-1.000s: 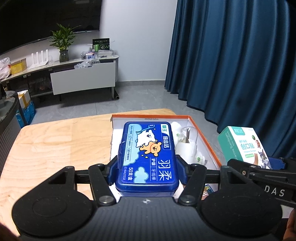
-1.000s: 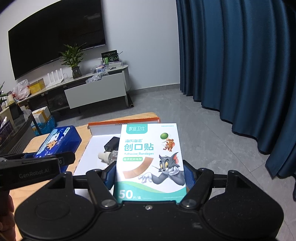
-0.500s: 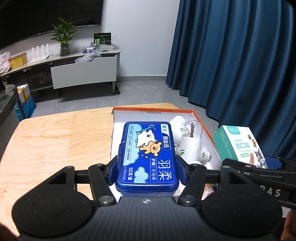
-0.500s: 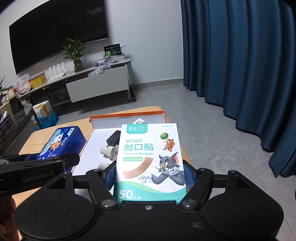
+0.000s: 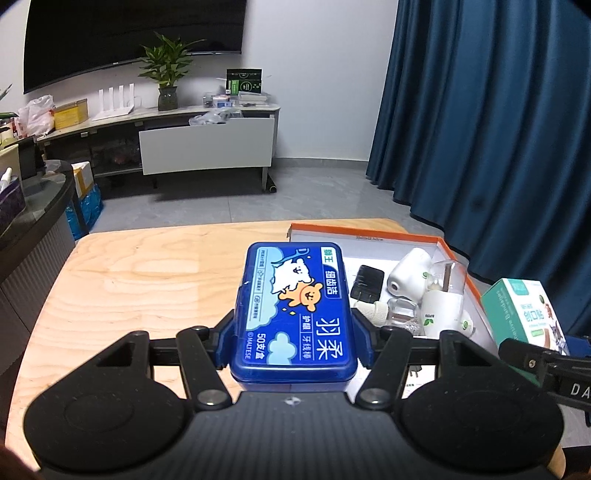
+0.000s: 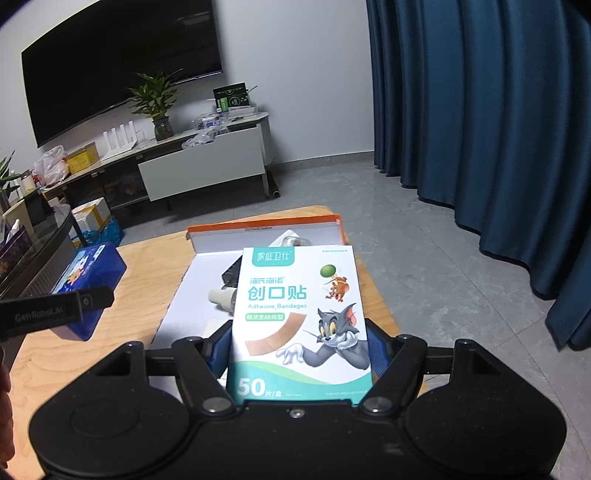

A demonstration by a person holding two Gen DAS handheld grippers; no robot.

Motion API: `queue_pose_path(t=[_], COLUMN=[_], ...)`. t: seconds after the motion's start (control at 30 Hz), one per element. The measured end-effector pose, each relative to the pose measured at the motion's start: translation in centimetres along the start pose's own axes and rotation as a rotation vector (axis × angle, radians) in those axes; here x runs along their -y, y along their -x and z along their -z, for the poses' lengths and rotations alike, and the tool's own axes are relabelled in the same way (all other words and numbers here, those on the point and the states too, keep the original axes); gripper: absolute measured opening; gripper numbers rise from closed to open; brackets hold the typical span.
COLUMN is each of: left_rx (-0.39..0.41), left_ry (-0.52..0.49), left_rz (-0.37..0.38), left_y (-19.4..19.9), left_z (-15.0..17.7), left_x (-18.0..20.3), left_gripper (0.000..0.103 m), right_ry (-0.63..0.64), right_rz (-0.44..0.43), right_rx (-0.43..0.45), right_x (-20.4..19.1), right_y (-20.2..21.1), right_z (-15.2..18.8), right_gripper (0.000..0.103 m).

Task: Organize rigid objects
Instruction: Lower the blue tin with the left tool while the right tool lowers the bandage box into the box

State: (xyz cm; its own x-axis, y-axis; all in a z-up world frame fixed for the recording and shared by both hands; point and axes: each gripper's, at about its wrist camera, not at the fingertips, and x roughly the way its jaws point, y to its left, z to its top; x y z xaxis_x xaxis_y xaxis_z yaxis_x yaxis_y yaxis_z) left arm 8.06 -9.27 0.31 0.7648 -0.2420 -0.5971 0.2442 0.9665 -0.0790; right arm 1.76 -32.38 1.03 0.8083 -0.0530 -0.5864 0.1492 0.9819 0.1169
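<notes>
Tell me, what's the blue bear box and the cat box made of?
The blue bear box looks like hard glossy plastic: rounded corners, shiny rim. The cat box looks like thin printed cardboard: flat faces, sharp folded edges. That's only how they look.

A white wall [image 5: 317,74] carried a dark television [image 5: 129,33] above a low console [image 5: 155,122] — a potted plant [image 5: 168,77], boxes and clutter sat on it. Grey tiles [image 6: 424,229] covered the floor. Deep blue curtains [image 6: 480,110] hung floor-length on the right — the light was dim and cool.
</notes>
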Motion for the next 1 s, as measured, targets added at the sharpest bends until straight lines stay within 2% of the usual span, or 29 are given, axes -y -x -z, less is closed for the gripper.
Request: queue_pose_path(t=[1.0], left_rx=[-0.037], left_ry=[-0.098], left_rz=[0.074], left_y=[-0.9], left_z=[1.5], left_x=[2.5], left_gripper=[0.062], right_ry=[0.022], right_rz=[-0.018], right_rx=[-0.024], right_x=[-0.7], right_y=[-0.6], right_z=[-0.1], right_gripper=[0.084])
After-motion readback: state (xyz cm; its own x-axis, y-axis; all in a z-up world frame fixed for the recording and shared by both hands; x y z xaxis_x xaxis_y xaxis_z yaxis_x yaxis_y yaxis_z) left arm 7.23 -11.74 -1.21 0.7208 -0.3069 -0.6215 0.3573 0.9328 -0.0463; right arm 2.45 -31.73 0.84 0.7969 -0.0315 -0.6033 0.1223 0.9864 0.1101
